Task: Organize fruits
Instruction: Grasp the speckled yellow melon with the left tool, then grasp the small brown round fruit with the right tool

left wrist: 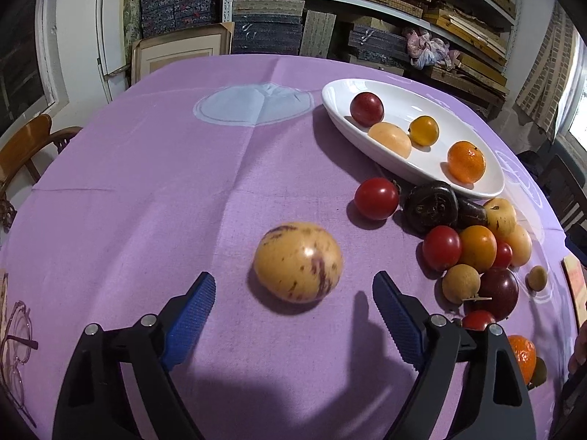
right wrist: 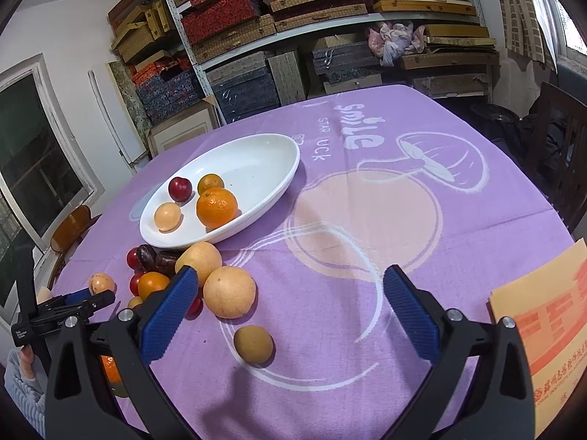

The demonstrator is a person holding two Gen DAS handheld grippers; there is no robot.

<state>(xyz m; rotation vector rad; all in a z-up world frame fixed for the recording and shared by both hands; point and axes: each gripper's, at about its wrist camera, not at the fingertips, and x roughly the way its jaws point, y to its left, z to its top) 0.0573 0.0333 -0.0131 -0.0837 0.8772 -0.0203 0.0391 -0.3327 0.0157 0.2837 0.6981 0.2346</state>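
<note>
One speckled melon ahead of left gripper

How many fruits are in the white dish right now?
4, none seemingly hidden: a dark red plum at the far end, a pale peach fruit beside it, a small yellow-orange fruit mid-dish, and an orange nearest the pile.

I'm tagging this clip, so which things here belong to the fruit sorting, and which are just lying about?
Belongs to the job: white dish, speckled melon, fruit pile, small brown fruit, left tongs, right tongs.

Lying about: glasses, envelope, shelf boxes.
</note>
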